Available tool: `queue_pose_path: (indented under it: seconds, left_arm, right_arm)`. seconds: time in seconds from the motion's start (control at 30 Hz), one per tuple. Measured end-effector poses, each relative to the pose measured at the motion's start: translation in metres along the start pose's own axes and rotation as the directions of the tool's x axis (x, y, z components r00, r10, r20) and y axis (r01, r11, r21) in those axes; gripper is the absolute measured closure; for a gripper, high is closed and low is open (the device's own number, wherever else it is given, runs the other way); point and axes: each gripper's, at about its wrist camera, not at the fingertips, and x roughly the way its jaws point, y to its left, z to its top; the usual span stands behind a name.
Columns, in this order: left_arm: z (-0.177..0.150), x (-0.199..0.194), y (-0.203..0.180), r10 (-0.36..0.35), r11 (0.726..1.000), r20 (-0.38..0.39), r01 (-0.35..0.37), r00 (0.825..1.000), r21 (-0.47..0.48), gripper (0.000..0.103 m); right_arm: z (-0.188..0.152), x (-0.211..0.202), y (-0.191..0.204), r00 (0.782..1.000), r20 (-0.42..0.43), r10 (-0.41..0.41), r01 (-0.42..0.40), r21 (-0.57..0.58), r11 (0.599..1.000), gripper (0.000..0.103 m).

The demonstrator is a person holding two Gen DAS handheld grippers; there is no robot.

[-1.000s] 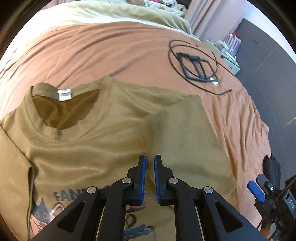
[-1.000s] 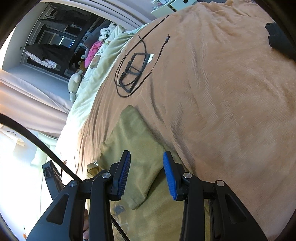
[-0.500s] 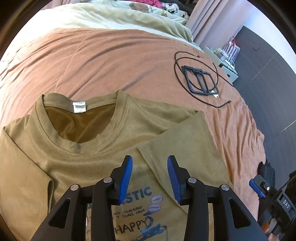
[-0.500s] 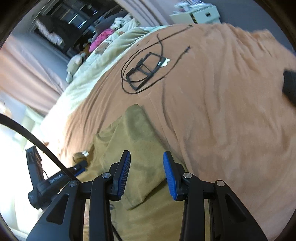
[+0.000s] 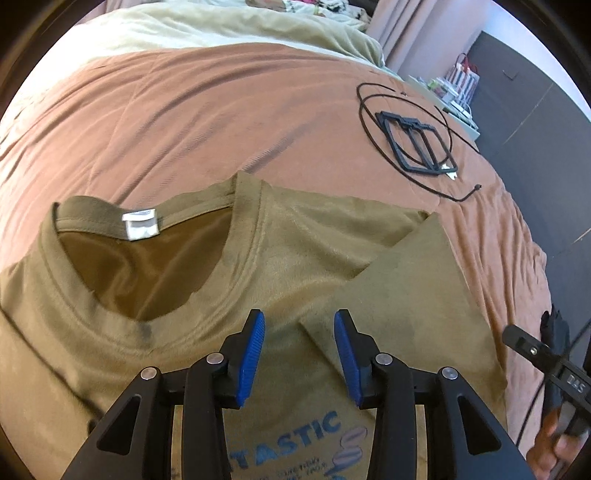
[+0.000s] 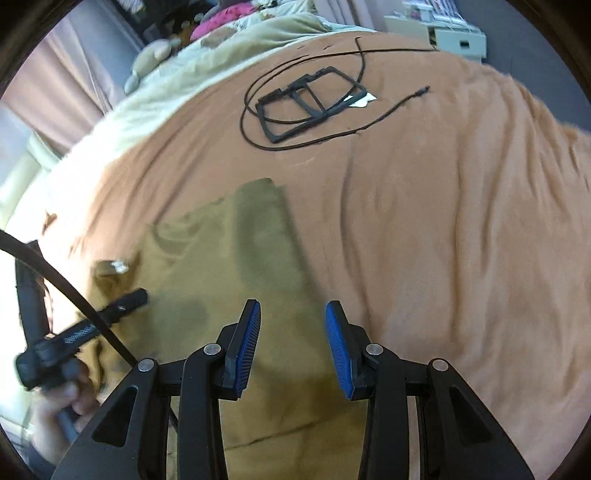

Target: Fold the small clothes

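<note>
An olive T-shirt lies face up on the bed, collar and white label at the left. Its right sleeve is folded in over the chest, above a blue print. My left gripper hovers open just below the collar, at the sleeve's inner corner, with nothing between its blue pads. In the right wrist view, my right gripper is open over the T-shirt's right edge, beside the folded sleeve. The left gripper shows at the far left there, held by a hand.
The shirt rests on an orange-brown blanket, which spreads wide beyond the shirt. A black frame inside a coiled black cable lies at the far right. A pale green duvet covers the head end. Dark walls stand past the bed's right edge.
The left gripper's jaws opened off the folded sleeve and it shifted toward the collar. The right gripper rolled to a more level view and swung sideways along the shirt's right edge.
</note>
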Motion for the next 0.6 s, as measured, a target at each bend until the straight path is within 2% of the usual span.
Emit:
queue_pose_path:
  seconds: [0.17, 0.37, 0.4, 0.5, 0.6]
  left_arm:
    - [0.000, 0.014, 0.001, -0.011, 1.000, -0.011, 0.011, 1.000, 0.010, 0.062]
    - [-0.001, 0.013, -0.011, -0.032, 0.996, 0.013, 0.031, 0.999, 0.079, 0.066]
    - [-0.002, 0.012, -0.014, -0.035, 0.995, 0.012, 0.033, 0.999, 0.095, 0.069]
    - [-0.003, 0.017, -0.018, 0.003, 0.992, -0.006, -0.002, 1.000, 0.123, 0.092]
    - [-0.002, 0.013, -0.012, -0.008, 0.996, -0.003, 0.008, 1.000, 0.092, 0.099]
  right_arm:
    - [0.008, 0.022, 0.008, 0.998, -0.025, -0.063, 0.062, -0.060, 0.996, 0.069]
    - [0.014, 0.044, 0.010, 0.996, -0.043, -0.081, 0.078, -0.059, 0.995, 0.069]
    - [0.015, 0.045, 0.012, 0.996, -0.045, -0.083, 0.080, -0.059, 0.995, 0.069]
    - [0.016, 0.048, 0.014, 0.995, -0.044, -0.086, 0.083, -0.058, 0.995, 0.069]
    - [0.020, 0.052, 0.017, 0.996, -0.045, -0.081, 0.079, -0.060, 0.995, 0.069]
